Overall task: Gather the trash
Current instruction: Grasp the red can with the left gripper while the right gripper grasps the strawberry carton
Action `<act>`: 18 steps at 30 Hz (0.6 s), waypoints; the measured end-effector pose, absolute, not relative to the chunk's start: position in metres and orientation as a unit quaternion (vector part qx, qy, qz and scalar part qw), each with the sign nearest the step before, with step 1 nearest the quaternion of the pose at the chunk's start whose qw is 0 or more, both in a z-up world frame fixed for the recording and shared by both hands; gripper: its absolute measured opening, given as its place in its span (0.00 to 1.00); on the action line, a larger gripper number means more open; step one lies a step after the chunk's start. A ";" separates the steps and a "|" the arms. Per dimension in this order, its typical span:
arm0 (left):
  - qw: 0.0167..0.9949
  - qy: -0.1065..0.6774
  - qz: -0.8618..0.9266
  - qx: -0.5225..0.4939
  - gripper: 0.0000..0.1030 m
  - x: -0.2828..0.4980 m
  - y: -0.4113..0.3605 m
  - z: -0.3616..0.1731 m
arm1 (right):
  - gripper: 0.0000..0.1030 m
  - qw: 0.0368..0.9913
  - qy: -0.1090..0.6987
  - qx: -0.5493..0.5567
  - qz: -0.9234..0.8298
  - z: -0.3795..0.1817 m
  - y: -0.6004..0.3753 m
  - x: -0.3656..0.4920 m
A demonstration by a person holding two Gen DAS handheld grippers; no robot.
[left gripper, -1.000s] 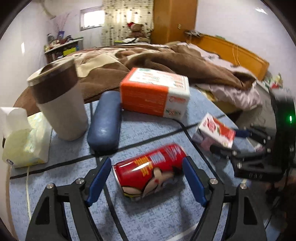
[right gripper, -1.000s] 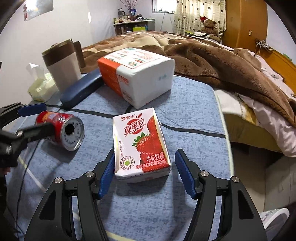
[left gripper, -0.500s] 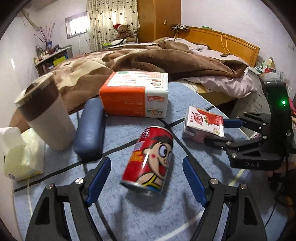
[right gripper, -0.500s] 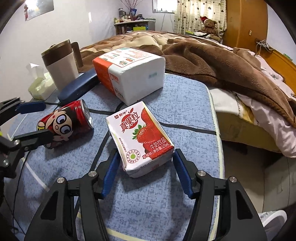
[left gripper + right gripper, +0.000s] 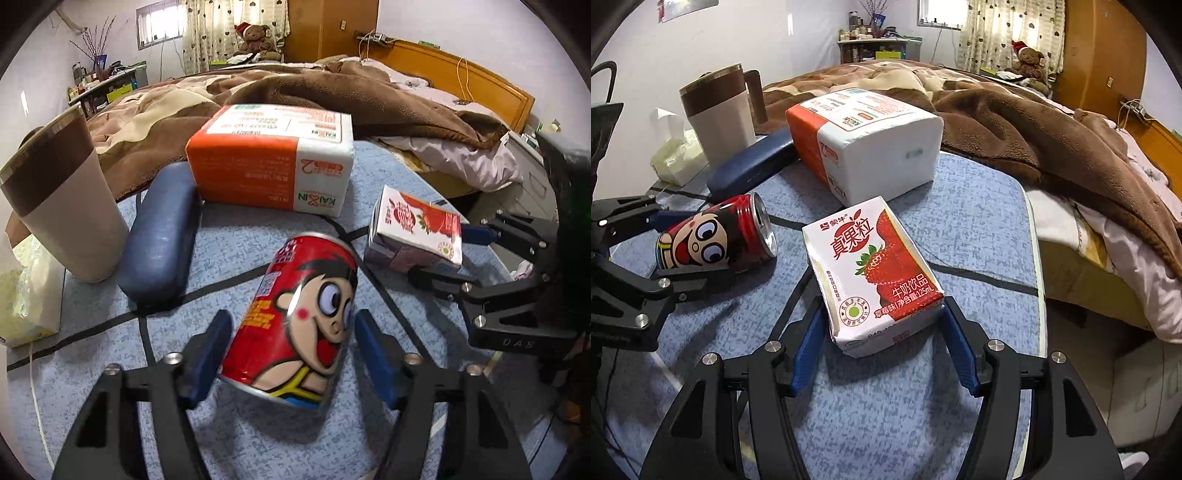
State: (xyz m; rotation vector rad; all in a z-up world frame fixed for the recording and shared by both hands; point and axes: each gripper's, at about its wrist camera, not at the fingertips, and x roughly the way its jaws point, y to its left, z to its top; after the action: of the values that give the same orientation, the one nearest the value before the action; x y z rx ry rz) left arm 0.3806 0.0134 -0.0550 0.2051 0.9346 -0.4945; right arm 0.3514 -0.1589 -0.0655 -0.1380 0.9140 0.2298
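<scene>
A red drink can (image 5: 299,317) with a cartoon face lies tilted between the blue pads of my left gripper (image 5: 291,354), which is shut on it. It also shows in the right wrist view (image 5: 713,240). A strawberry milk carton (image 5: 875,269) sits between the pads of my right gripper (image 5: 882,343), which is shut on it, its near end raised off the blue table cloth (image 5: 979,229). In the left wrist view the carton (image 5: 417,229) and right gripper (image 5: 458,258) are at the right.
A large orange-and-white tissue pack (image 5: 273,158), a blue glasses case (image 5: 159,240), a brown-and-cream mug (image 5: 62,206) and a yellow tissue packet (image 5: 26,295) stand behind. A bed with a brown blanket (image 5: 1015,122) lies beyond the table's far edge.
The left gripper turned around the can and closed on it. The right gripper closed on the carton and tilted it up.
</scene>
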 end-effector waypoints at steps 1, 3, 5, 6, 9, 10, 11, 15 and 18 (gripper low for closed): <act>0.859 0.446 -0.234 0.097 0.63 0.380 0.014 -0.056 | 0.61 0.889 0.440 -0.065 0.111 -0.066 -0.159 0.352; 0.860 0.445 -0.231 0.094 0.62 0.379 0.014 -0.055 | 0.61 0.889 0.439 -0.066 0.111 -0.066 -0.157 0.353; 0.862 0.446 -0.225 0.090 0.61 0.378 0.015 -0.056 | 0.61 0.890 0.437 -0.061 0.114 -0.065 -0.158 0.352; 0.863 0.445 -0.224 0.088 0.61 0.377 0.015 -0.055 | 0.61 0.891 0.436 -0.058 0.114 -0.065 -0.159 0.351; 0.866 0.441 -0.220 0.083 0.60 0.371 0.017 -0.055 | 0.60 0.894 0.432 -0.041 0.111 -0.065 -0.163 0.347; 0.867 0.441 -0.220 0.080 0.60 0.369 0.017 -0.055 | 0.60 0.895 0.431 -0.037 0.111 -0.065 -0.164 0.346; 0.868 0.441 -0.216 0.076 0.60 0.366 0.017 -0.056 | 0.60 0.896 0.429 -0.034 0.109 -0.064 -0.165 0.343; 0.872 0.440 -0.206 0.064 0.59 0.358 0.018 -0.053 | 0.59 0.902 0.417 -0.031 0.110 -0.059 -0.165 0.334; 0.877 0.434 -0.197 0.059 0.58 0.349 0.017 -0.050 | 0.59 0.908 0.405 -0.029 0.103 -0.053 -0.167 0.324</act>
State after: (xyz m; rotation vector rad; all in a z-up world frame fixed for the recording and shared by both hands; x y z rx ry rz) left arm 0.3493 0.0173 -0.0495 0.1231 0.9056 -0.4117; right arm 0.3241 -0.1665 -0.0530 -0.0588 0.8356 0.2124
